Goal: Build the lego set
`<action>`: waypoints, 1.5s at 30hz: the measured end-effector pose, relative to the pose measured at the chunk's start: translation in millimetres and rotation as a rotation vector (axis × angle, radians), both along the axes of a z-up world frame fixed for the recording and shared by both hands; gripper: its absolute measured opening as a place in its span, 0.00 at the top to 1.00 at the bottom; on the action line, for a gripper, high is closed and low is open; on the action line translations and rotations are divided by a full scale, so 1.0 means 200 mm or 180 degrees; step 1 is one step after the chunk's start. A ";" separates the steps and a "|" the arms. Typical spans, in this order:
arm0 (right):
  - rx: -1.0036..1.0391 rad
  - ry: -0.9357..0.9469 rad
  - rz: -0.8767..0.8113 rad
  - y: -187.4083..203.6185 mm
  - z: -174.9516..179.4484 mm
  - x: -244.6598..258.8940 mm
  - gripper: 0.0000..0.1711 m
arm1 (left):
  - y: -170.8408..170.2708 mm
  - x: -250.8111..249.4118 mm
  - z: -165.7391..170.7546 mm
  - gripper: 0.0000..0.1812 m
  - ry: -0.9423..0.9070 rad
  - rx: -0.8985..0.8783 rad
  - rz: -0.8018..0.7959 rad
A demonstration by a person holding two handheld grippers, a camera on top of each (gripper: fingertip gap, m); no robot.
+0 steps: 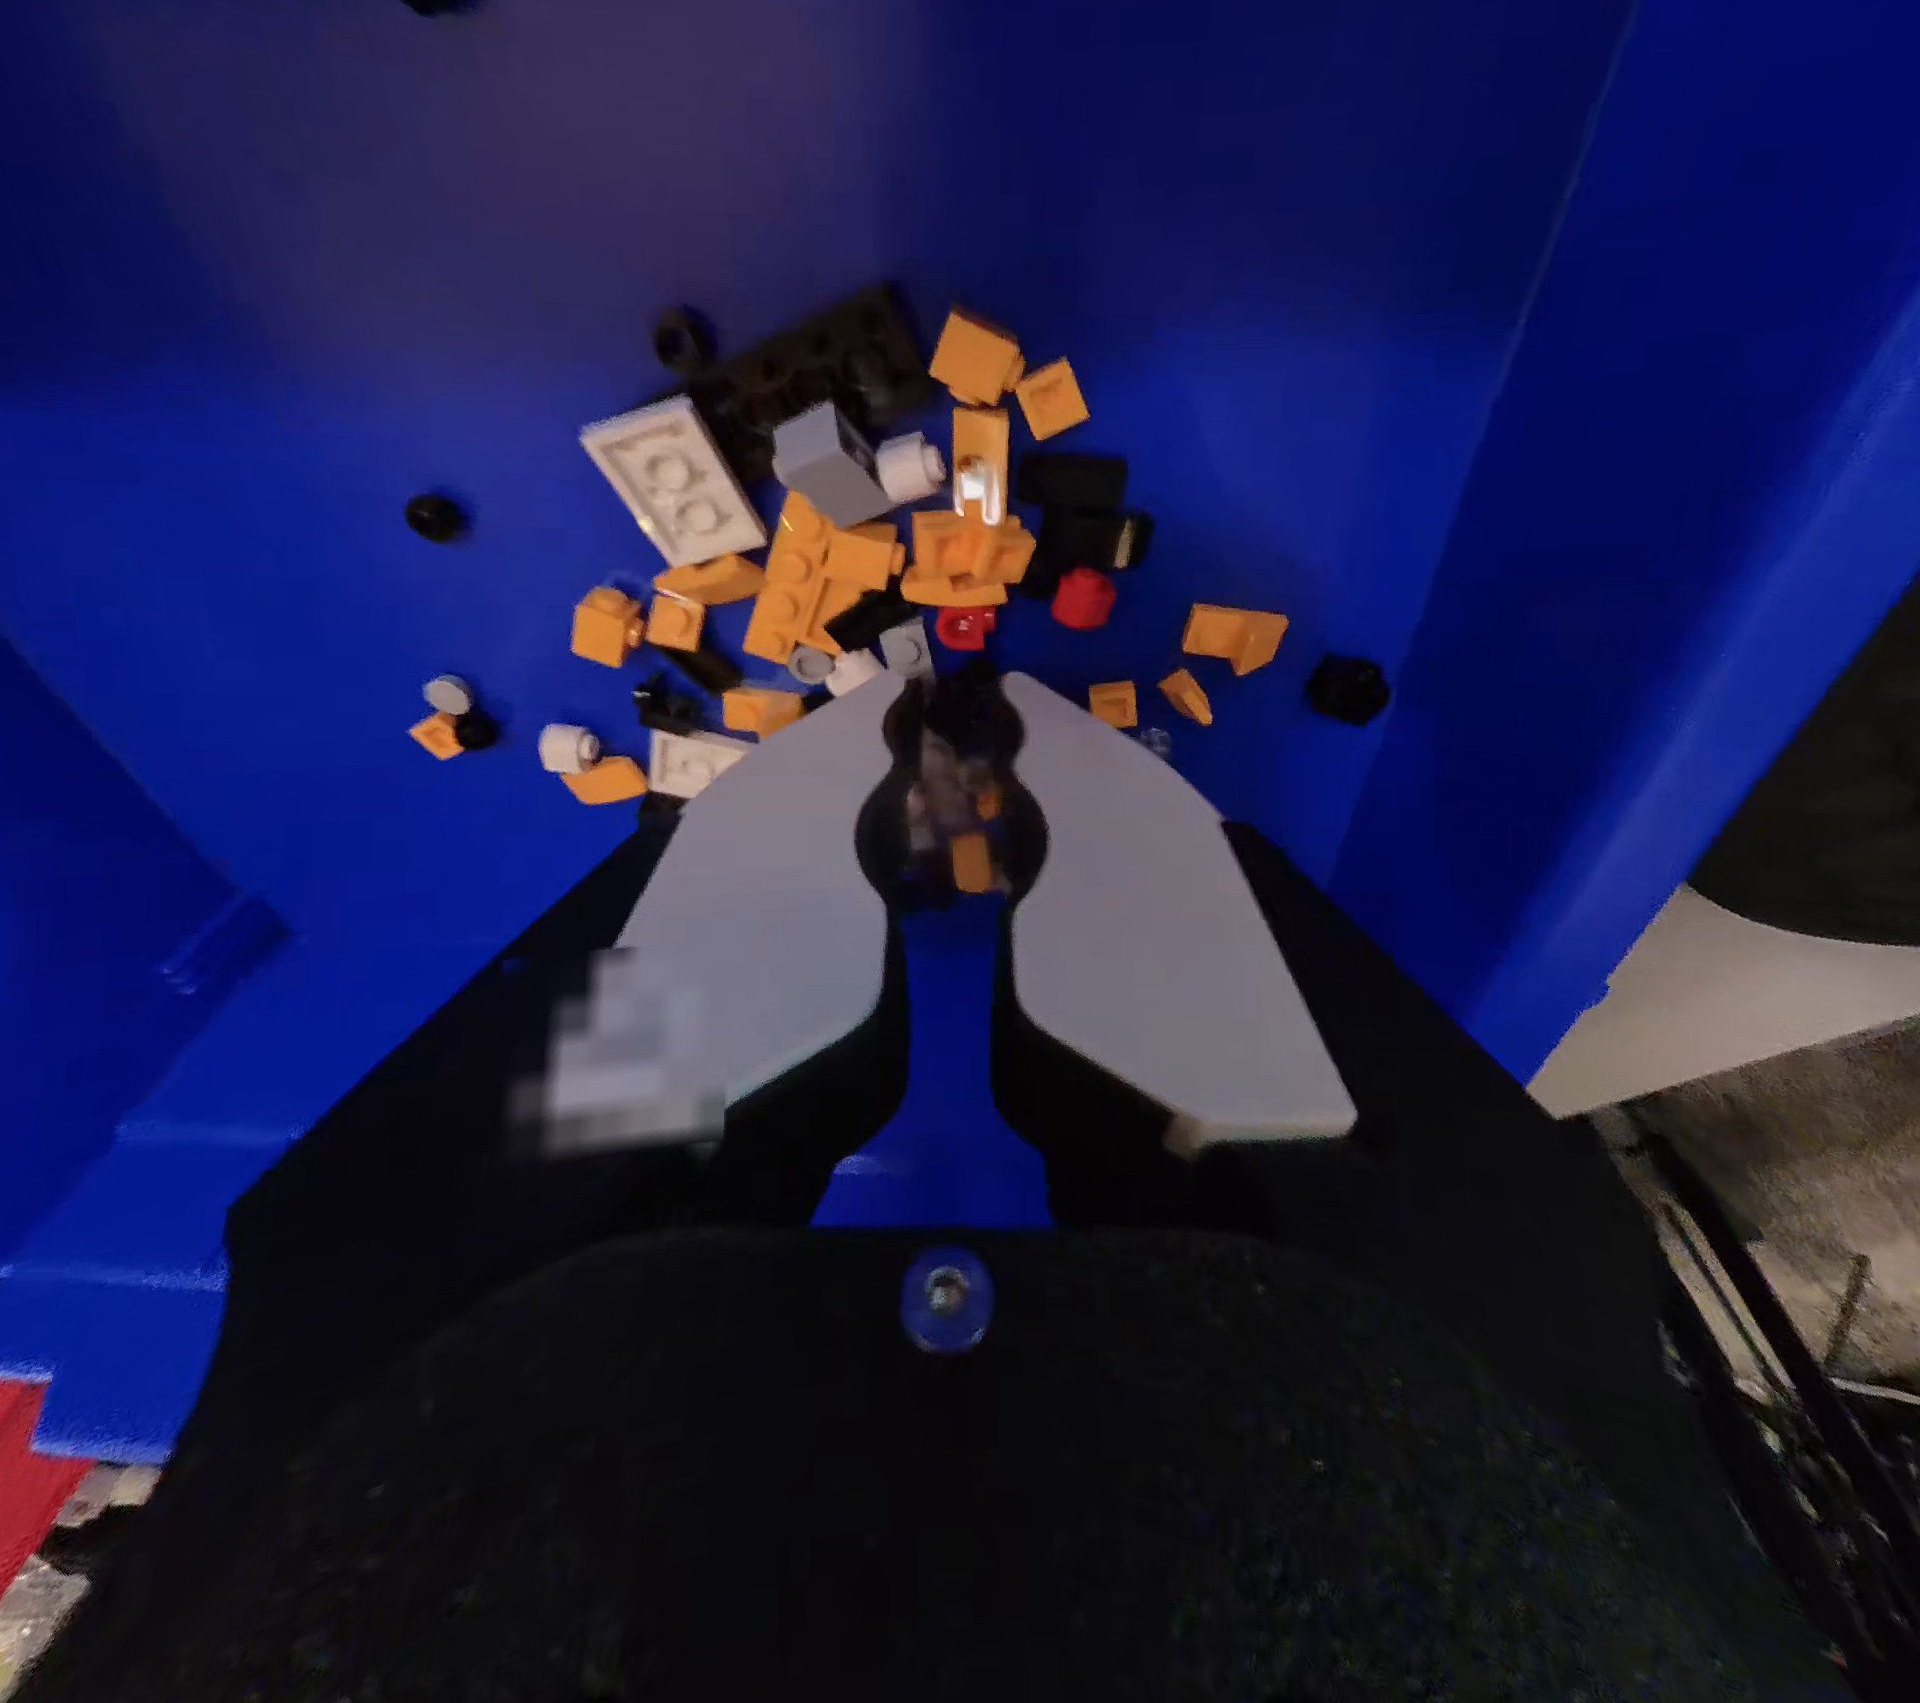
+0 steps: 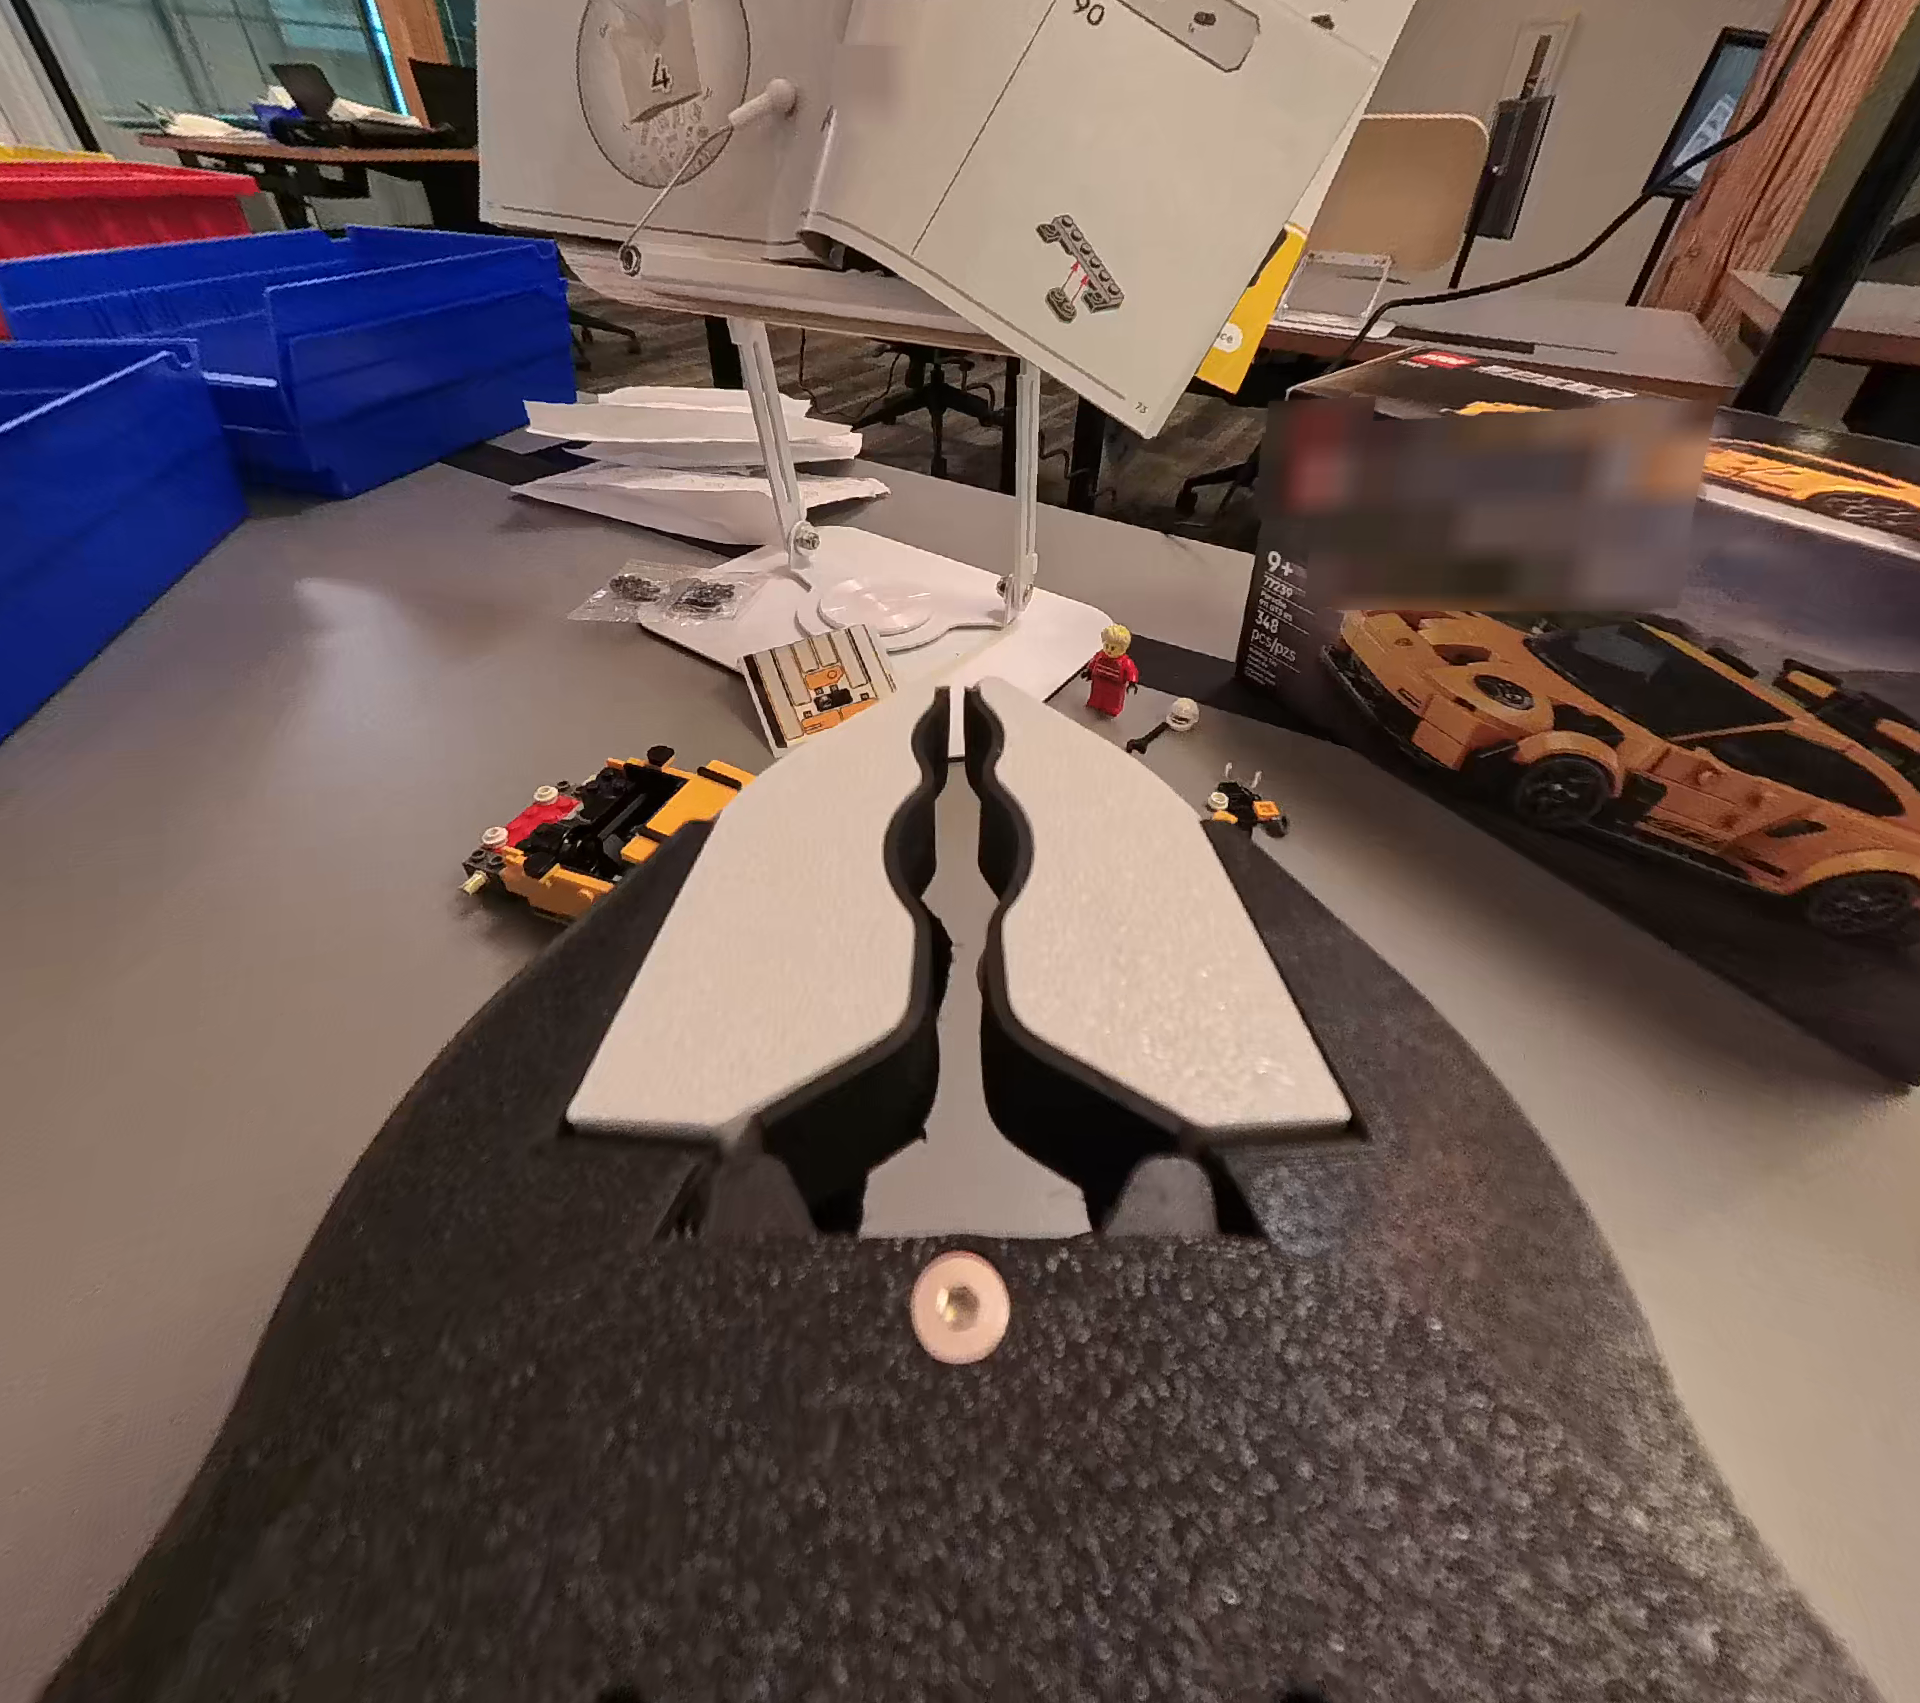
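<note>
In the left wrist view my left gripper (image 1: pixel 958 689) hangs inside a blue bin (image 1: pixel 1351 251), over the near edge of a pile of loose orange, black, grey and red Lego pieces (image 1: pixel 831 552). Its jaws are nearly closed on a small dark piece (image 1: pixel 961 708) at the tips. Blurred orange and grey bits show in the gap behind it. In the right wrist view my right gripper (image 2: pixel 956 697) is shut and empty above the grey table. A partly built orange and black car (image 2: pixel 613 822) lies just left of its fingers.
An open instruction booklet (image 2: pixel 1039 95) sits on a white stand behind the right gripper. The set's box (image 2: pixel 1558 666) stands at the right. A red minifigure (image 2: pixel 1112 671), a white helmet (image 2: pixel 1181 713), a small subassembly (image 2: pixel 1247 806) and a sticker sheet (image 2: pixel 821 682) lie nearby. Blue bins (image 2: pixel 312 354) stand at the left. There is about 55 centimetres between the tips of the two grippers. The red minifigure (image 2: pixel 1112 671) is about 25 centimetres from my right fingertips and 60 centimetres from my left.
</note>
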State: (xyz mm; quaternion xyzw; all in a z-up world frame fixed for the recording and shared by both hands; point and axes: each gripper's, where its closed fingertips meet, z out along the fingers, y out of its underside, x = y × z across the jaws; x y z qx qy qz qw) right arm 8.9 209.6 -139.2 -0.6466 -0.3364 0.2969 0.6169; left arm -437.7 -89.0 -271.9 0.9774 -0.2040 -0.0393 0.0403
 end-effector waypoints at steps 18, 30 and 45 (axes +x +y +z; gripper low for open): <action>0.0080 0.0035 0.0137 -0.06 0.03 -0.02 0.99 | 0.25 0.53 0.64 0.98 -0.1532 0.2265 -0.0188; 0.0070 -0.0576 0.1853 -0.56 -0.17 -0.29 0.92 | 0.79 1.76 0.54 0.99 -0.2456 0.3728 -0.1573; 0.0108 -0.0547 0.2372 -0.76 -0.20 -0.36 0.97 | 0.74 1.89 0.52 0.99 -0.3061 0.3814 -0.1746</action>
